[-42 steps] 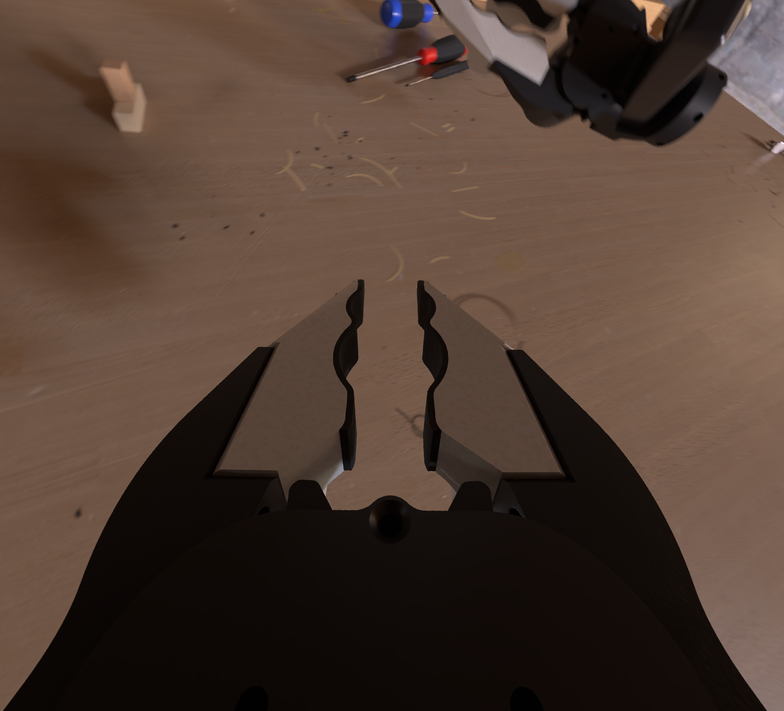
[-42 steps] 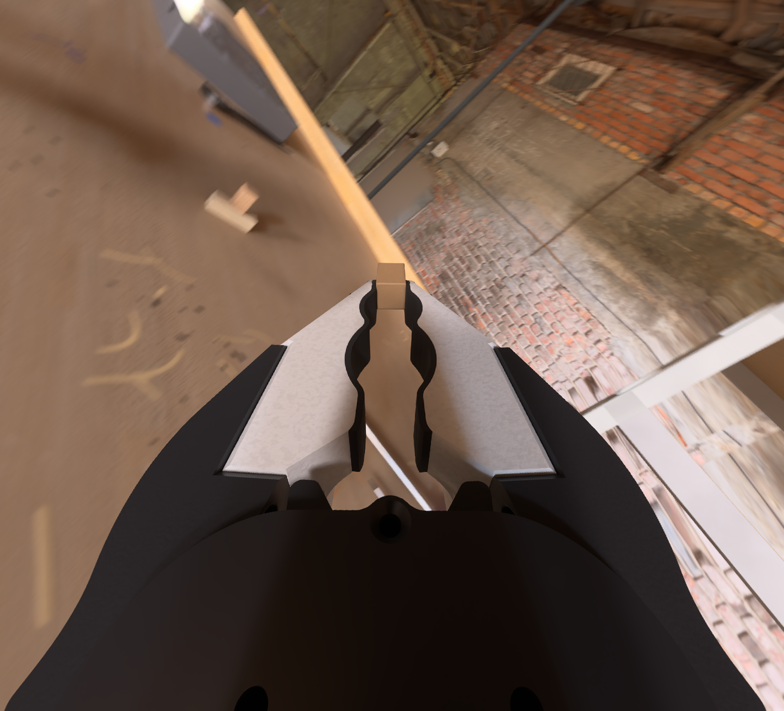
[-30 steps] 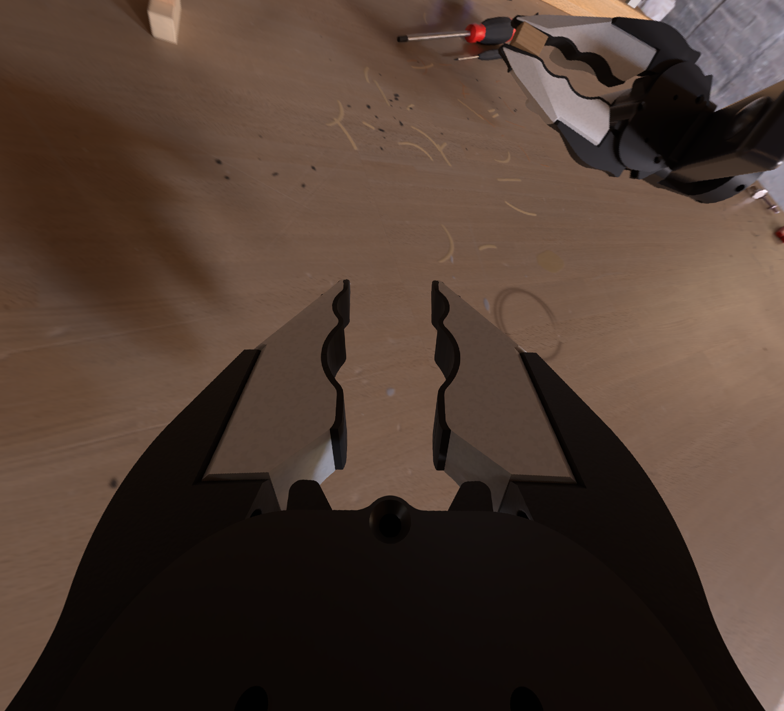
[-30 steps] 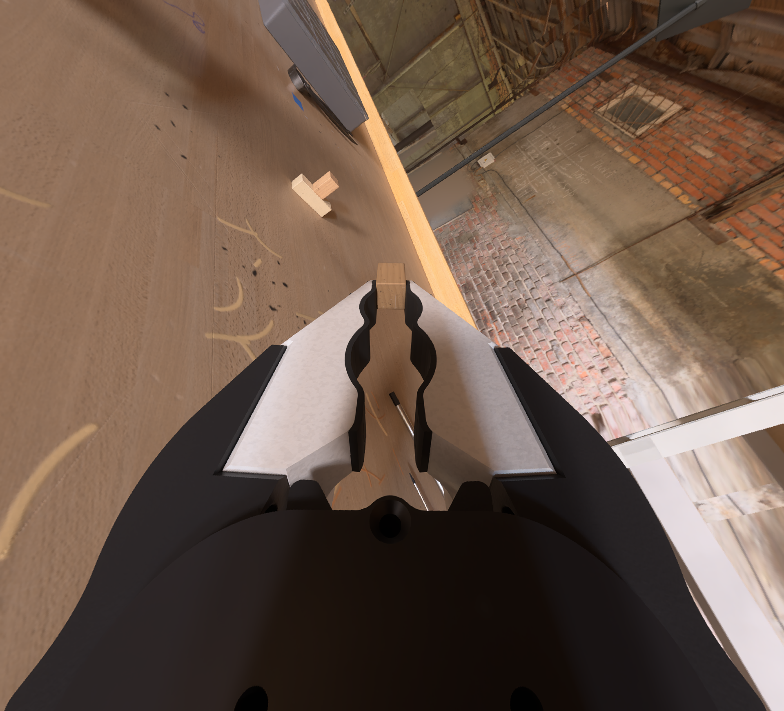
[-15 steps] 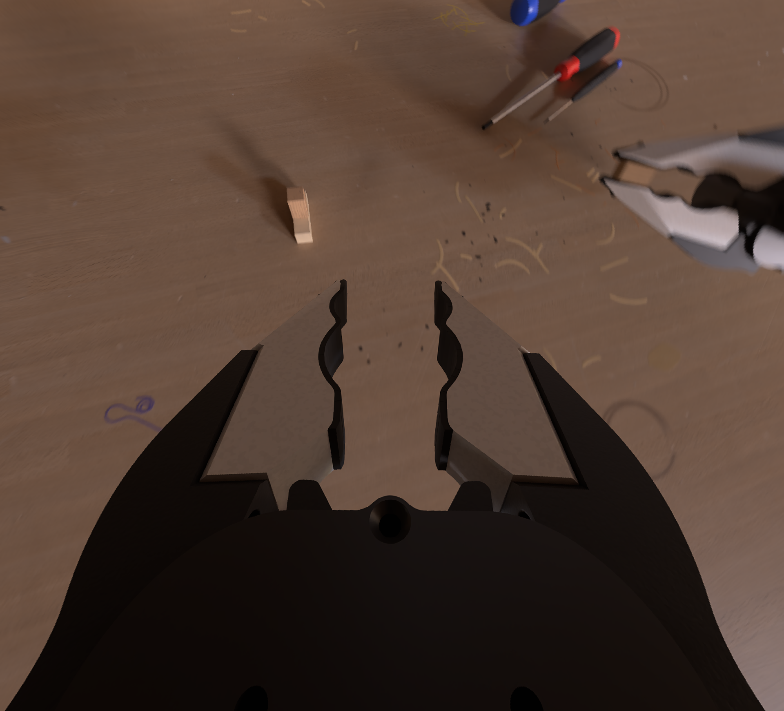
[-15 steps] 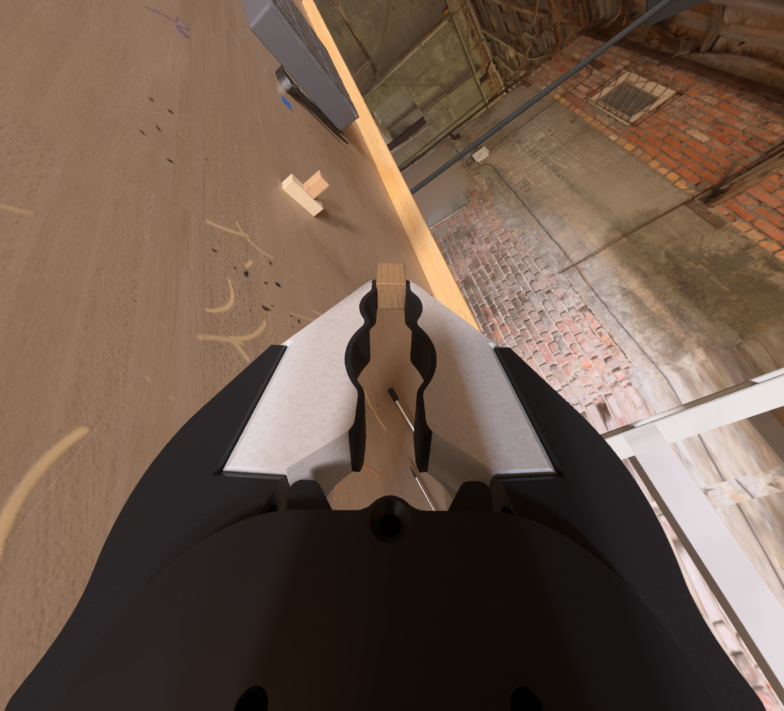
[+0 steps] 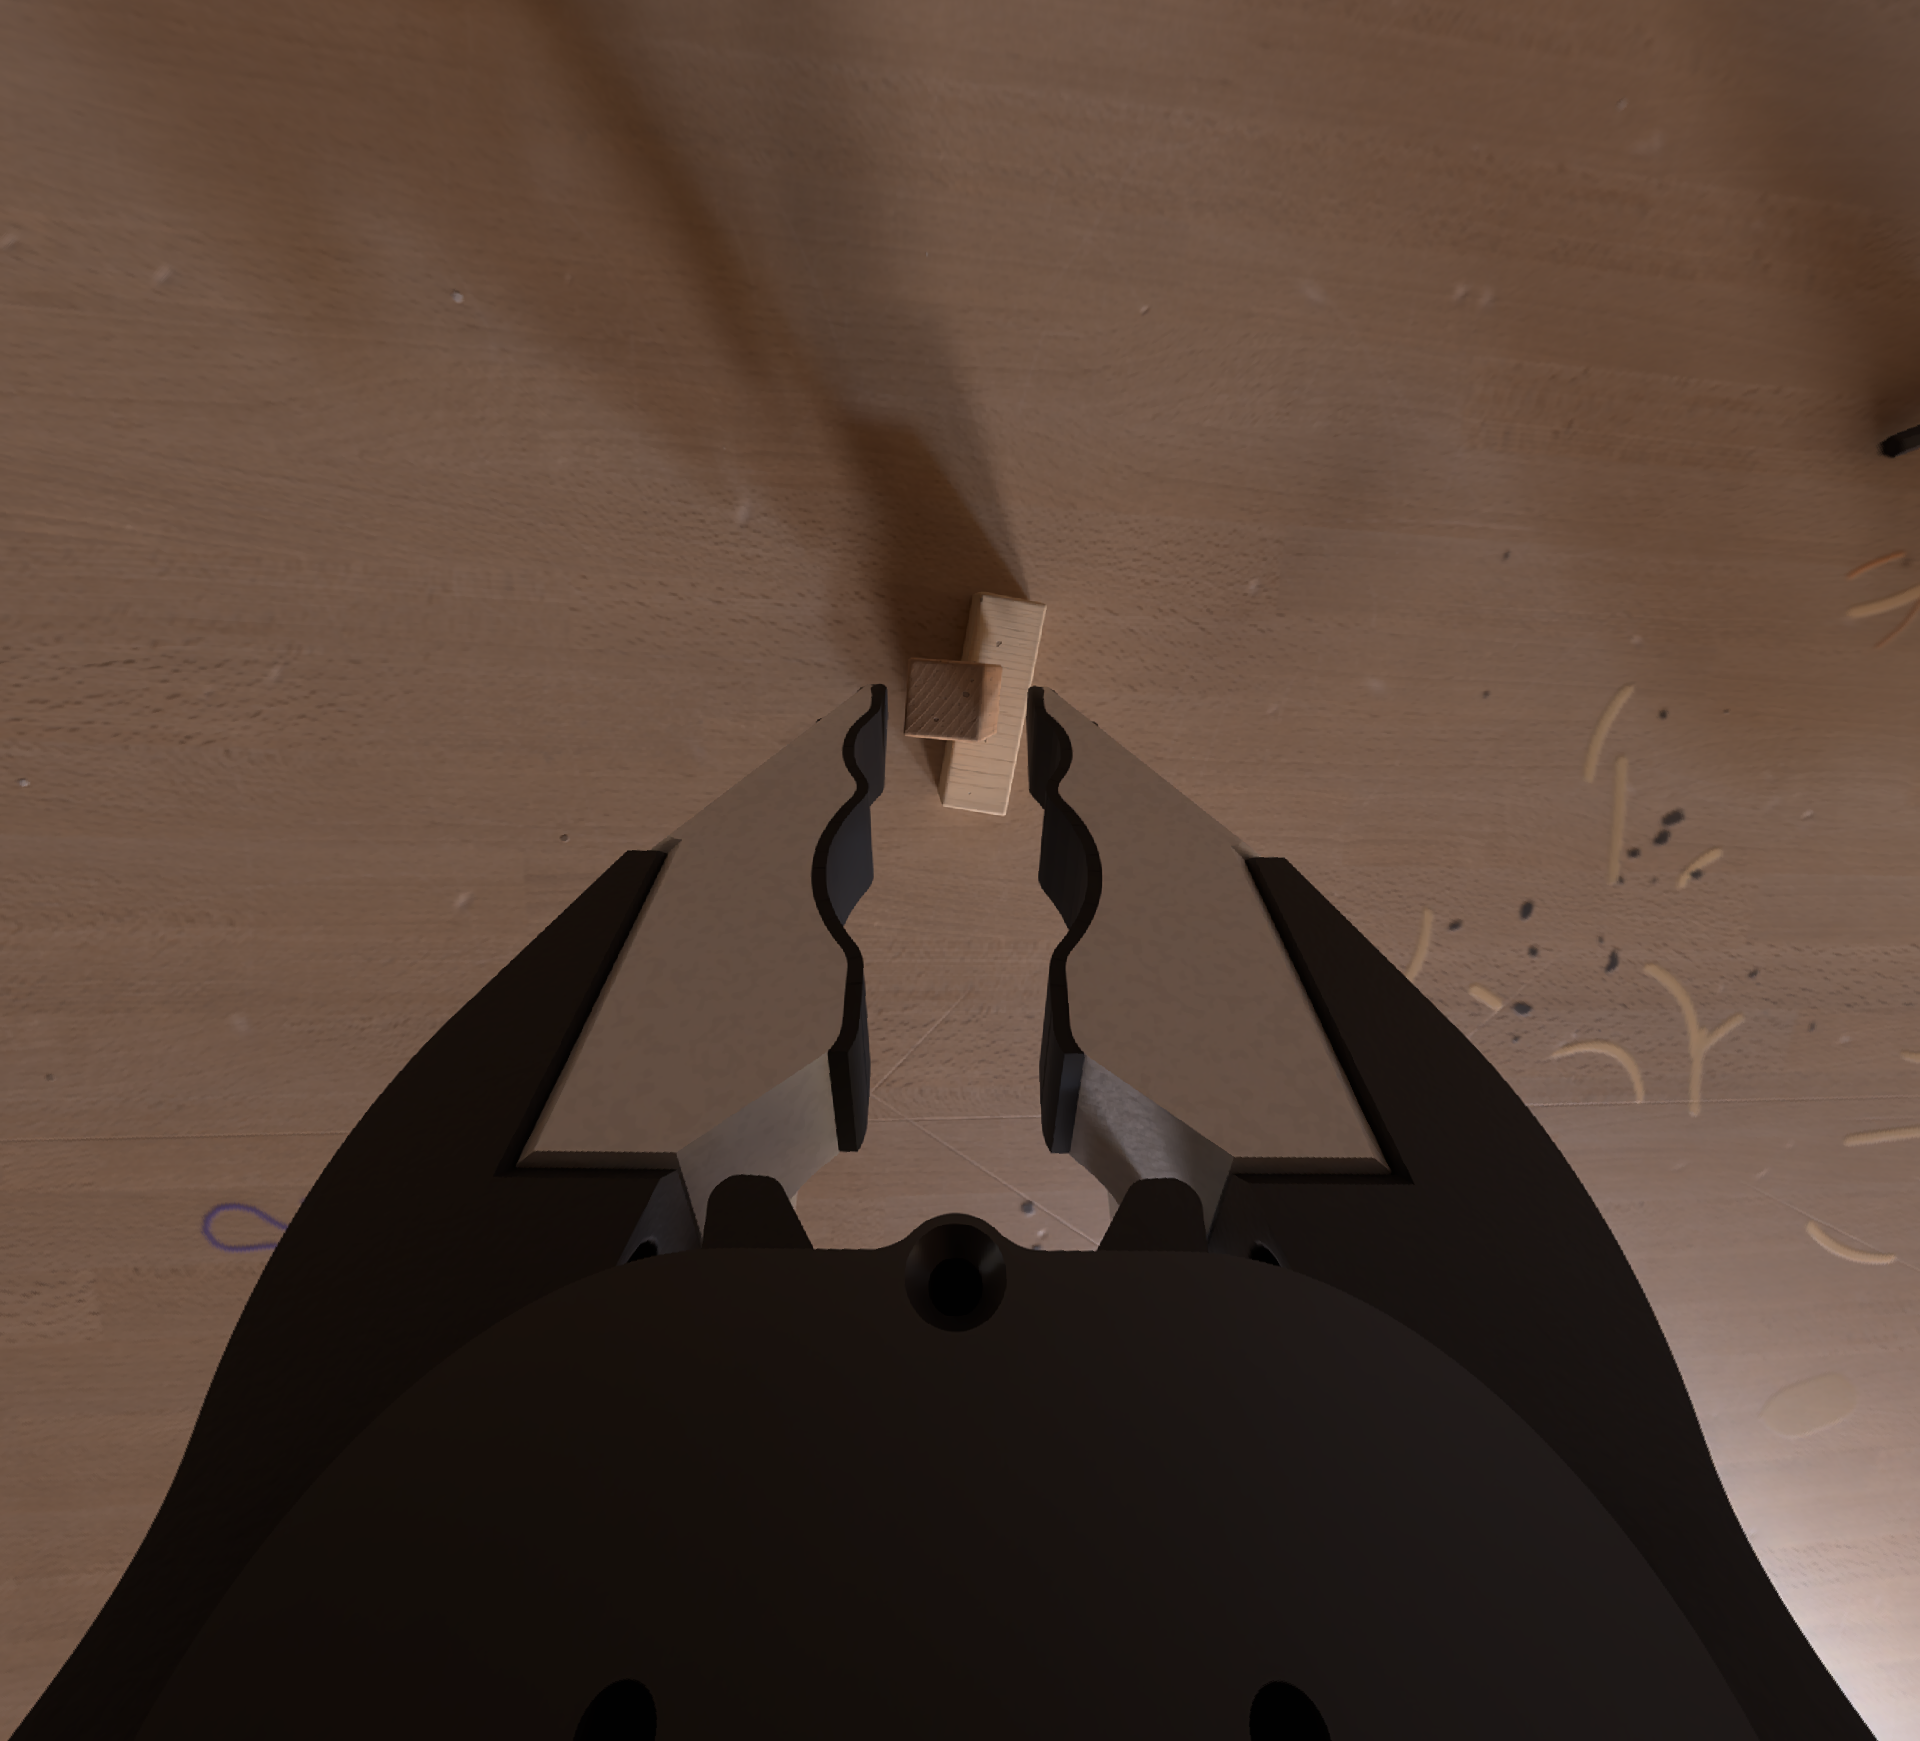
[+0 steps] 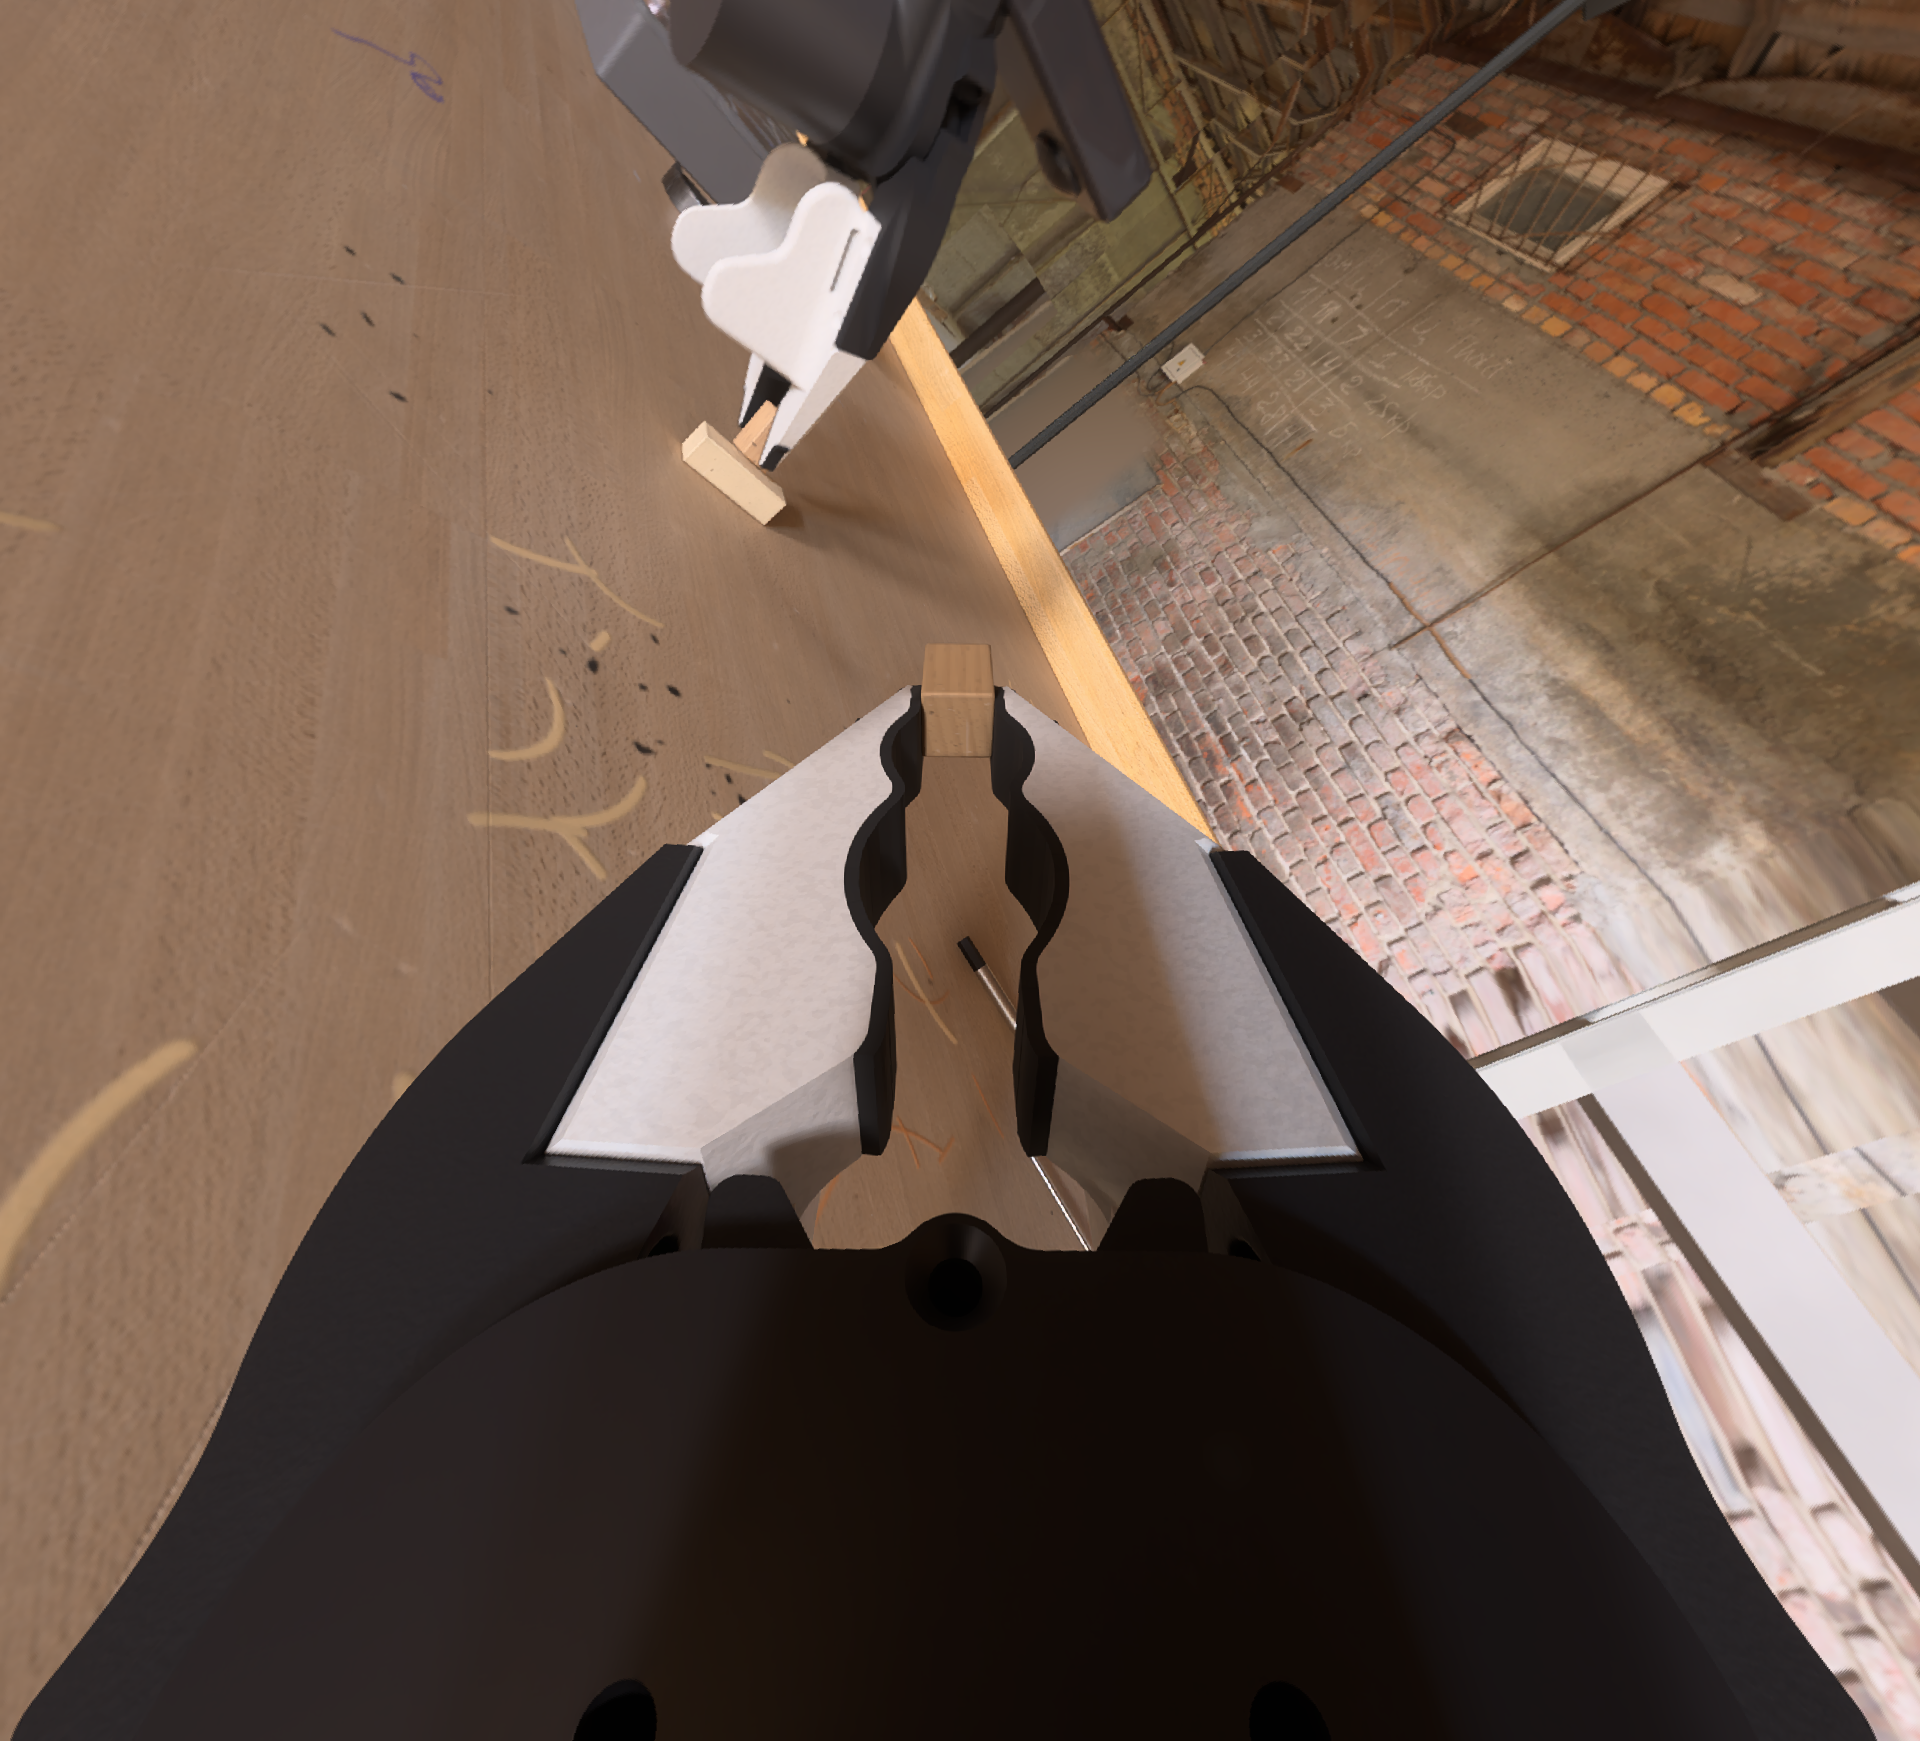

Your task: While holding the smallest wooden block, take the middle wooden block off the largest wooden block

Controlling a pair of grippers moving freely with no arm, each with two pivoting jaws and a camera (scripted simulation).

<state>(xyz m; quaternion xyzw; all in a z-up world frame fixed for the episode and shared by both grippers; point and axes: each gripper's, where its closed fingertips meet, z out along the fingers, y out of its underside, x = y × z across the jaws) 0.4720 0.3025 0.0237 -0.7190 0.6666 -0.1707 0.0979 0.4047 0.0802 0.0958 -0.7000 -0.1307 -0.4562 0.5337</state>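
Two grippers: we see both, the left gripper point(image 7: 956, 704) above the stacked blocks and the right gripper point(image 8: 958, 715) off to one side over the bench point(image 7: 416, 341).
Containers: we see none on the bench; the only stacking is one block on another.
Left jaws: apart, with a clear gap; we see the fingertips on either side of the middle block point(image 7: 951, 702), and we cannot tell whether they touch it. In the right wrist view the left gripper point(image 8: 774, 418) points down with its tips around the middle block point(image 8: 756, 434).
Right jaws: clamped on the small block point(image 8: 957, 699), pinched at the very tips, with part of it sticking out past them.
Middle block: it sits on the large block point(image 7: 992, 720), lying crosswise over it.
Large block: a long pale bar lying flat on the bench; in the right wrist view the large block point(image 8: 732, 476) is near the bench's far edge.
Small block: we see a light wood cube with plain, smooth faces.
Materials: all three blocks are pale wood with fine grain; the bench is darker brown wood, strewn with pale shavings point(image 7: 1621, 798) and dark specks.
Fingers: flat pale plates with black wavy inner edges on black bodies.
Other: we see a thin metal rod point(image 8: 987, 974) with a black tip on the bench, between the right gripper's fingers.
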